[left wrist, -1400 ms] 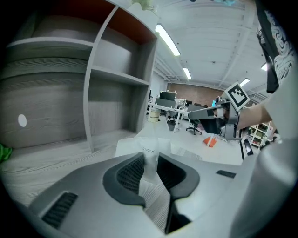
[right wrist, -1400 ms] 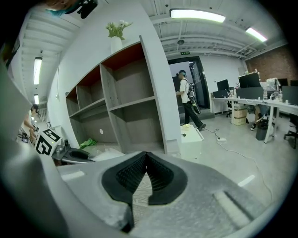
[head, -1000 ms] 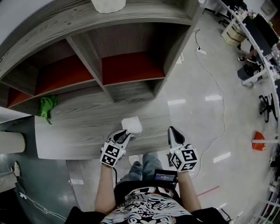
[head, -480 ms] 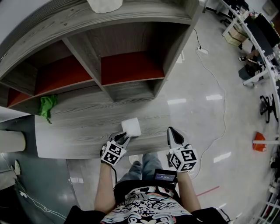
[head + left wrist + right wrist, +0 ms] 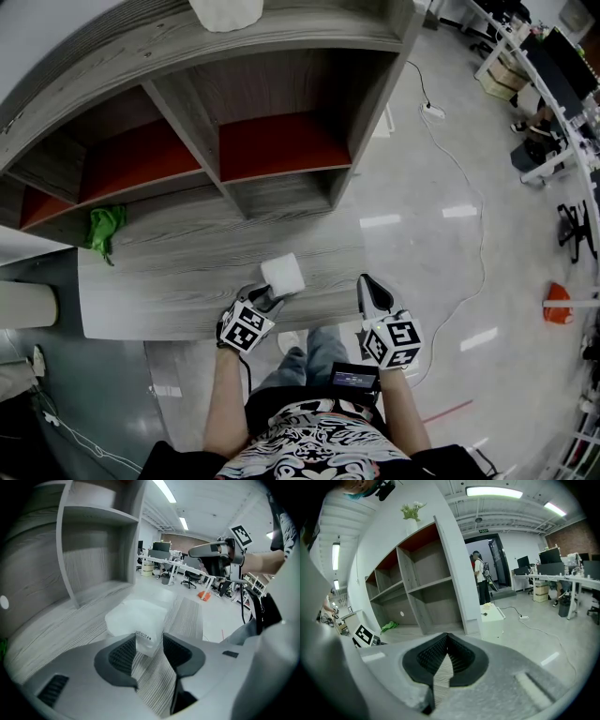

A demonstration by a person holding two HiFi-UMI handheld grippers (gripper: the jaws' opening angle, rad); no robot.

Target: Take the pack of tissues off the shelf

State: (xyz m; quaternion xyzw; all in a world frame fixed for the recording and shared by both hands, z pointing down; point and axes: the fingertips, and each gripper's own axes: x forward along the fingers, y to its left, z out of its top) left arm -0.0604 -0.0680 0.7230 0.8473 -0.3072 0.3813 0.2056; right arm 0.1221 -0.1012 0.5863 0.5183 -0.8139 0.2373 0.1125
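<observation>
White pack of tissues (image 5: 283, 273): laid on the grey wood shelf (image 5: 178, 277), near its front edge.
Left gripper (image 5: 266, 298): jaws are being opened; the pack's near corner is seen between them, not pinched.
Right gripper (image 5: 367, 284): jaws are pressed together, nothing held.
Green cloth (image 5: 101, 228): laid far left.

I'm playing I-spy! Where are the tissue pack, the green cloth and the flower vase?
tissue pack (image 5: 282, 273), head view, middle of its white top.
green cloth (image 5: 103, 228), head view, middle of the crumpled cloth.
flower vase (image 5: 411, 527), right gripper view, white body under the flowers.
</observation>
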